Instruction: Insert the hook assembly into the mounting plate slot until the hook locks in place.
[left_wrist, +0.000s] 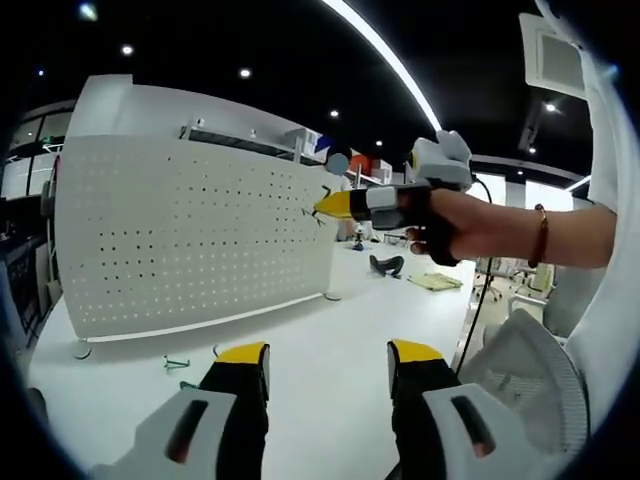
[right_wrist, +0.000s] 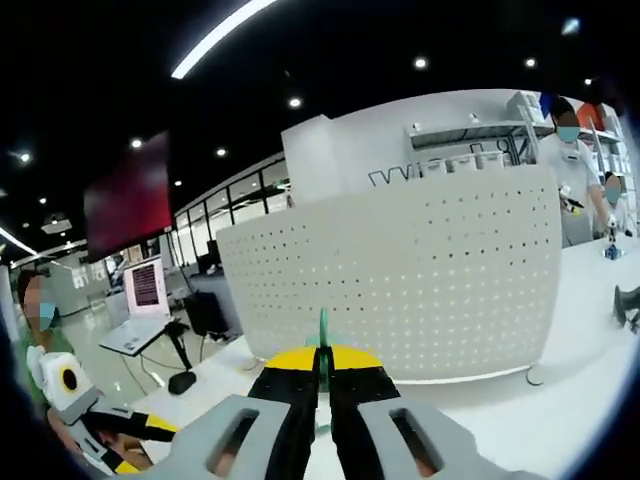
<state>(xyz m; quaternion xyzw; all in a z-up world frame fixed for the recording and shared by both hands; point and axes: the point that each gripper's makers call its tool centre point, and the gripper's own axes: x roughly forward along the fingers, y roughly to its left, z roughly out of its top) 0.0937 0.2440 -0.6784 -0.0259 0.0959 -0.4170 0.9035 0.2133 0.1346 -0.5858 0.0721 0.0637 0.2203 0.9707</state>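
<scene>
the insertion is judged to be under way but not finished. in the left gripper view, taken from left to right, the white pegboard mounting plate (left_wrist: 190, 235) is seen standing upright on the white worktop (left_wrist: 330, 360), spare hooks (left_wrist: 178, 364) are seen lying on the worktop just in front of the plate's lower edge, and the left tool (left_wrist: 328, 368) is seen with its yellow-tipped jaws spread wide and nothing between them, hanging above the worktop. further right, the right tool (left_wrist: 333, 205) is seen held up by a hand (left_wrist: 470, 228) at the plate's right edge, with a thin dark hook (left_wrist: 322, 205) at its tip, touching or just beside the perforated face. whether the hook has entered a slot cannot be told, and no locked seating is shown, so pushing in and locking are judged to be left.

in the right gripper view, a person (right_wrist: 45, 330) is seen at the far left, then the right tool (right_wrist: 322, 372) with its jaws closed narrow on a thin green hook (right_wrist: 323, 330), which stands up from between them and points at the plate (right_wrist: 400, 290). the grip itself and the hook's colour are made plain here, as they are not from the side. the side-on view supplies what this one lacks: how near the tip is to the plate and that the left tool is idle.
</scene>
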